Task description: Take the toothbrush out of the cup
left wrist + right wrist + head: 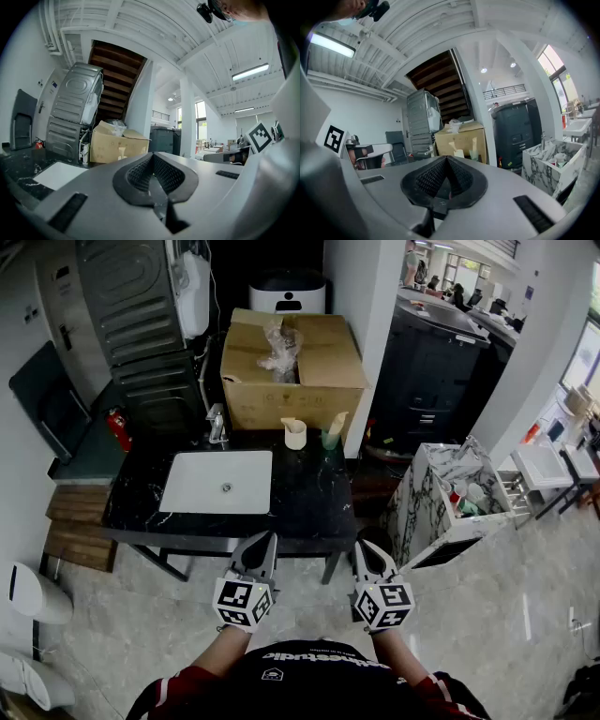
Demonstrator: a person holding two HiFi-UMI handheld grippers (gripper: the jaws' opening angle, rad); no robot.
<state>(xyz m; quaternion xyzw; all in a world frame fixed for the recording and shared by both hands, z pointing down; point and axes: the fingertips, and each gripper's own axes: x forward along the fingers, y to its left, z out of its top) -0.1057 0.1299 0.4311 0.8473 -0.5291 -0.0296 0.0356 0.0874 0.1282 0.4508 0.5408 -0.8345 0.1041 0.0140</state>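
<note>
On the black counter (309,493), two cups stand side by side in front of a cardboard box. The beige cup (295,435) and the green cup (331,438) each hold a pale upright stick; which one is the toothbrush I cannot tell. In the right gripper view they show small and far off, the beige cup (459,153) left of the green cup (474,154). My left gripper (266,539) and right gripper (365,547) hover level before the counter's near edge, well short of the cups. Both are shut with nothing in them, as the left gripper (152,157) and right gripper (446,159) show up close.
A white sink (217,482) with a faucet (217,423) fills the counter's left half. The cardboard box (291,362) stands behind the cups. A marble-patterned cabinet (450,493) stands to the right, a wooden bench (80,521) and a red fire extinguisher (119,428) to the left.
</note>
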